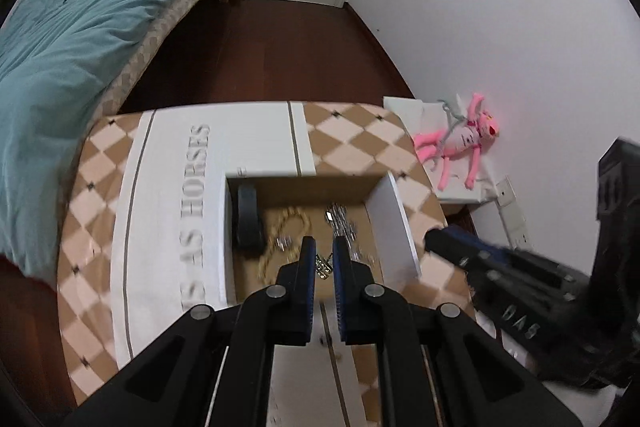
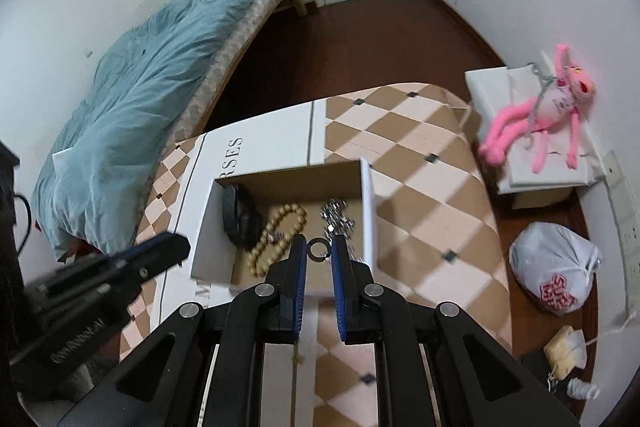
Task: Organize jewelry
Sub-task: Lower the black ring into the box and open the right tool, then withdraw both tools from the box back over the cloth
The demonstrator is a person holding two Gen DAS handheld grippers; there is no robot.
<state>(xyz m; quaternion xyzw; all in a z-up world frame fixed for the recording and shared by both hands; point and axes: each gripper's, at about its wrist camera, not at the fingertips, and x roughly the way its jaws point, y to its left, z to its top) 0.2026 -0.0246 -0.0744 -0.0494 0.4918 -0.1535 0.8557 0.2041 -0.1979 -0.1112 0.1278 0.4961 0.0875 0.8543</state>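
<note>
An open cardboard box (image 1: 394, 219) (image 2: 368, 203) stands on a checkered table. Inside lie a gold bead necklace (image 1: 280, 231) (image 2: 276, 227), a silver chain (image 1: 342, 223) (image 2: 336, 217) and a black case (image 1: 248, 223) (image 2: 236, 217). My left gripper (image 1: 323, 259) is shut on a small gold jewelry piece (image 1: 323, 266) above the box's near side. My right gripper (image 2: 319, 250) is shut on a dark ring (image 2: 319, 250) over the box's near edge. Each gripper also shows in the other's view: the right one (image 1: 434, 239) by the box's right wall, the left one (image 2: 176, 247) by its left wall.
The checkered table (image 1: 100, 187) (image 2: 432, 187) carries a white cloth with lettering (image 1: 172, 187). A bed with a teal duvet (image 1: 72, 39) (image 2: 132, 115) stands to the left. A pink plush toy (image 1: 460, 143) (image 2: 540, 123) lies on a white box at right. A white plastic bag (image 2: 556, 267) sits on the floor.
</note>
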